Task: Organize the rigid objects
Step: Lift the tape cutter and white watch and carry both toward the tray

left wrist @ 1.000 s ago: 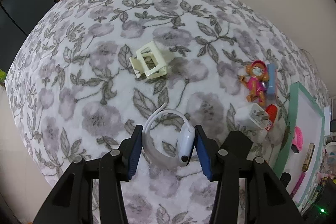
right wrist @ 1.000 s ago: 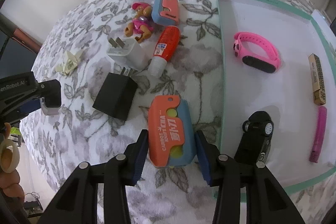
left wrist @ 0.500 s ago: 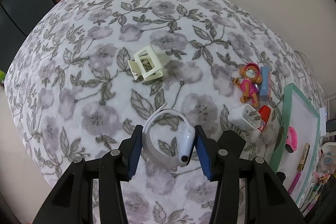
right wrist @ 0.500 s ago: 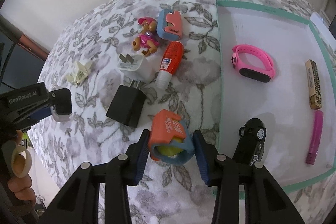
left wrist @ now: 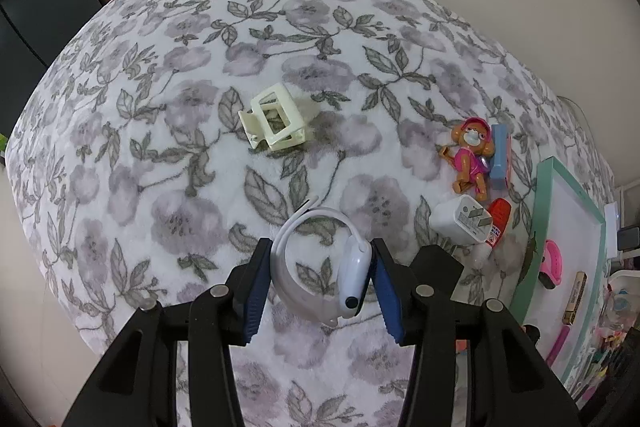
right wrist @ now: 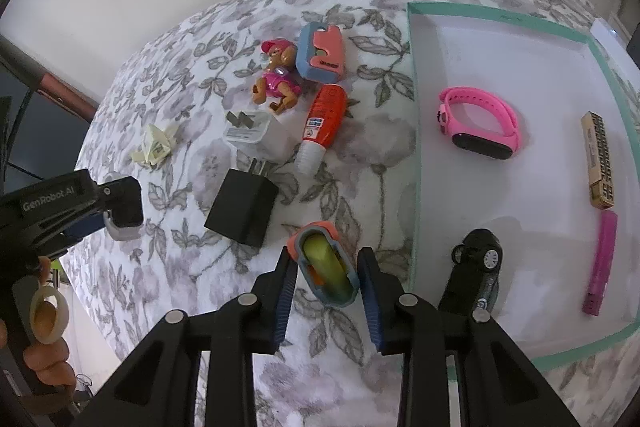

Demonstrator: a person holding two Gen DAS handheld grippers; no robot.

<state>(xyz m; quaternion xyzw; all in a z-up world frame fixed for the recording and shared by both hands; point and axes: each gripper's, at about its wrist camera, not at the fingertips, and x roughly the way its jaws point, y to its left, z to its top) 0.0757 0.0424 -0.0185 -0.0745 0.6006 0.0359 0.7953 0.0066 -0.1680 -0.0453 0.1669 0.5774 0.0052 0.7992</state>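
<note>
My left gripper [left wrist: 320,279] is shut on a white smartwatch [left wrist: 352,275], its looped band against the left pad and its body against the right pad, just above the floral blanket. The right wrist view shows that gripper [right wrist: 120,219] at the left edge. My right gripper [right wrist: 328,283] is closing on an orange and blue case [right wrist: 326,267] that stands on edge between the pads, a yellow-green part showing inside it. A teal-rimmed white tray [right wrist: 416,147] lies just to its right.
The tray holds a pink watch [right wrist: 480,123], a tan box [right wrist: 598,159], a pink stick [right wrist: 600,267] and a black toy car [right wrist: 478,255]. On the blanket lie a black charger [right wrist: 242,207], white charger [right wrist: 252,137], red glue tube [right wrist: 324,123], toy dog [right wrist: 278,83], blue-pink case [right wrist: 320,53] and cream clip [left wrist: 276,123].
The right jaws have narrowed around the orange and blue case, which tipped from lying flat to standing on its edge. The left gripper keeps its hold on the white watch.
</note>
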